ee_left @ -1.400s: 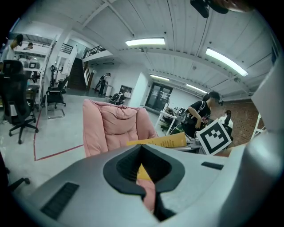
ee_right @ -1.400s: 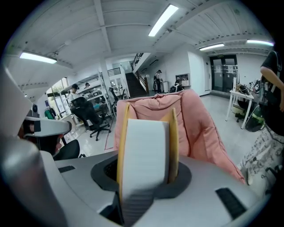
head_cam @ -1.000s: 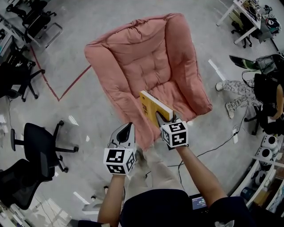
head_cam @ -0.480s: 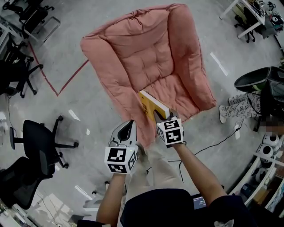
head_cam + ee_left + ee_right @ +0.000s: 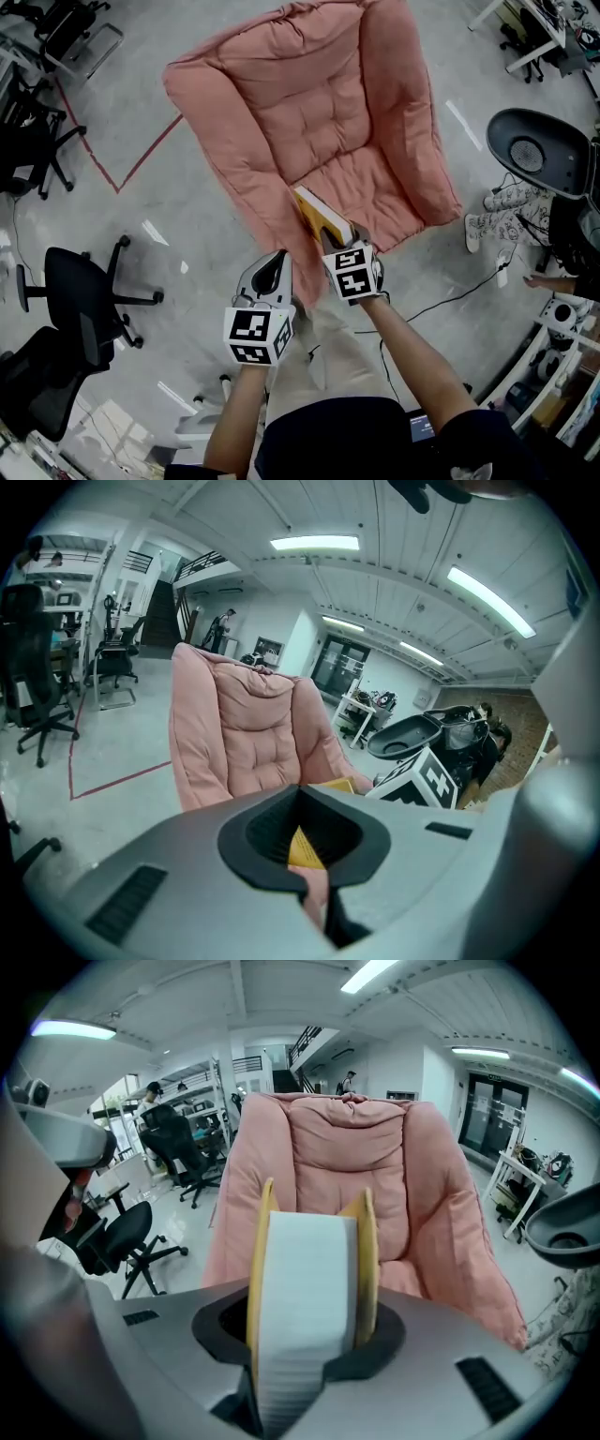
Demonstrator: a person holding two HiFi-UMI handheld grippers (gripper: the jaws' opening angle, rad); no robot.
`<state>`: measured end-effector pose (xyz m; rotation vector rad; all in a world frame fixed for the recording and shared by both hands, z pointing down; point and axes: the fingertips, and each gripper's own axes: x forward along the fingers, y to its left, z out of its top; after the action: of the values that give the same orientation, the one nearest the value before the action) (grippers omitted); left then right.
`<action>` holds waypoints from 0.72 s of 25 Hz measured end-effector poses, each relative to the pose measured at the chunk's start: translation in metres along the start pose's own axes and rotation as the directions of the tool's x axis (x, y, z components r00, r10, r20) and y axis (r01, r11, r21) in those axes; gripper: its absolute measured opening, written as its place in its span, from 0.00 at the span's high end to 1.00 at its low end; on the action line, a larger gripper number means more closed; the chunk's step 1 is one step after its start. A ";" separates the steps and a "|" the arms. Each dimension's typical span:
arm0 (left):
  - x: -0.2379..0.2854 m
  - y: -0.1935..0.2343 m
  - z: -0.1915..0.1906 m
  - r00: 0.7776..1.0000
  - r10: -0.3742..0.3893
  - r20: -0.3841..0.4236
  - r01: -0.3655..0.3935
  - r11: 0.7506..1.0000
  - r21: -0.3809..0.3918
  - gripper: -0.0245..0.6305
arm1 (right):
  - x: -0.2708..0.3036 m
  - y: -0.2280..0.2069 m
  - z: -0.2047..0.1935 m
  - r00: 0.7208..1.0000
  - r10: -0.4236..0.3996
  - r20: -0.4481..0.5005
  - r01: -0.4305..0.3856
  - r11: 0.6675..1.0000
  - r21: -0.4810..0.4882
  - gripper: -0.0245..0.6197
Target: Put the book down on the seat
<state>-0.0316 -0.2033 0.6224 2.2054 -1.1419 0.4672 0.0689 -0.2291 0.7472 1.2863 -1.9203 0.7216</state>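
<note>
Item: yellow-covered book (image 5: 317, 216), held on edge with its white page block toward the right gripper (image 5: 339, 246), whose jaws are clamped on both covers. It hangs at the front lip of the seat (image 5: 361, 199) of the pink armchair (image 5: 309, 94), at the seat's 6 o'clock in the head view; contact with the fabric not discernible. Also: left gripper (image 5: 273, 270), jaws together and empty, at 8 o'clock of the right one; black office chair (image 5: 80, 292) at 9 o'clock.
</note>
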 end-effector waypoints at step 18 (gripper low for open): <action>0.001 0.025 -0.020 0.999 0.036 -0.023 -0.037 0.998 -0.041 0.96 | 0.048 0.011 -0.039 0.992 -0.056 -0.114 0.047 0.996 -0.082 0.72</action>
<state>-0.0522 -0.2017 0.6467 2.1413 -1.1717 0.4784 0.0554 -0.2214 0.8075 1.2137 -1.7978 0.6729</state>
